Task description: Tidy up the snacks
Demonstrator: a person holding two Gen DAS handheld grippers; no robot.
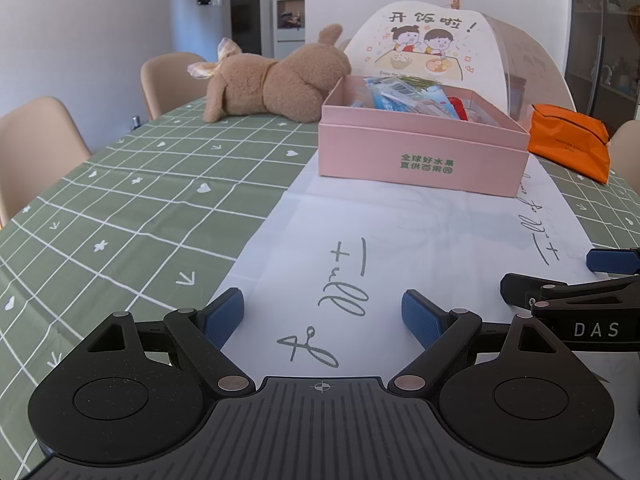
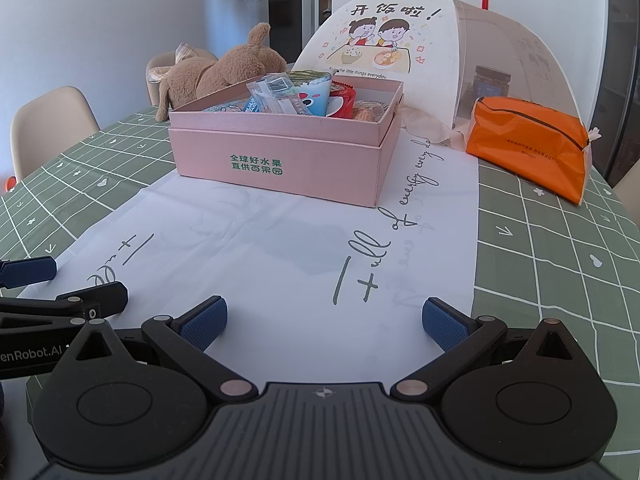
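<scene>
Two empty gaping tools [image 1: 322,316] [image 2: 324,320] face one pink snack box [image 1: 420,152].

Both wrist views sit low, side by side, facing the pink box [image 1: 420,148] [image 2: 280,156].
</scene>
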